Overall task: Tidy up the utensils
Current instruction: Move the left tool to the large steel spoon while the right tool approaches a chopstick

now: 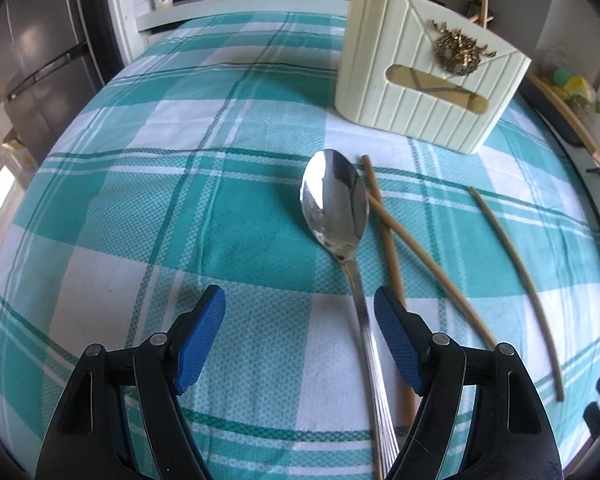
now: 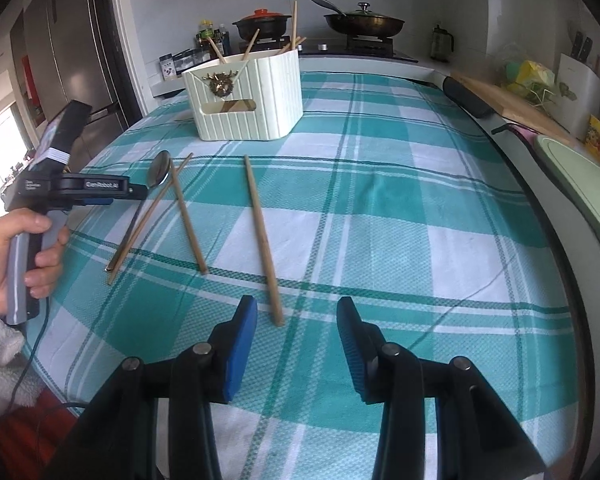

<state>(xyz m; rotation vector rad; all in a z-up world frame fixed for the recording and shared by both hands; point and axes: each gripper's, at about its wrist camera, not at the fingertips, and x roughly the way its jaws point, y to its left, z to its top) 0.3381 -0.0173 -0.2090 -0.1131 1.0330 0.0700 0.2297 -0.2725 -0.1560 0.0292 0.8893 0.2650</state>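
Note:
A steel spoon (image 1: 336, 200) lies on the teal checked cloth, bowl pointing away, its handle running down between the blue pads of my left gripper (image 1: 300, 304), which is open and not touching it. Two crossed wooden chopsticks (image 1: 392, 236) lie just right of the spoon, and a third chopstick (image 1: 520, 276) lies further right. A cream ribbed holder (image 1: 420, 80) with chopsticks in it stands beyond. In the right wrist view my right gripper (image 2: 296, 316) is open over the cloth, with the near end of the lone chopstick (image 2: 262, 236) between its pads. The spoon (image 2: 158, 172) and the holder (image 2: 248, 96) also show there.
A person's hand holds the left gripper's handle (image 2: 32, 248) at the table's left edge. Behind the table are a stove with a pan (image 2: 364, 22) and a pot (image 2: 264, 24), and a fridge (image 2: 80, 40) at left. A cutting board (image 2: 512, 104) and a green lid (image 2: 580, 184) lie at the right.

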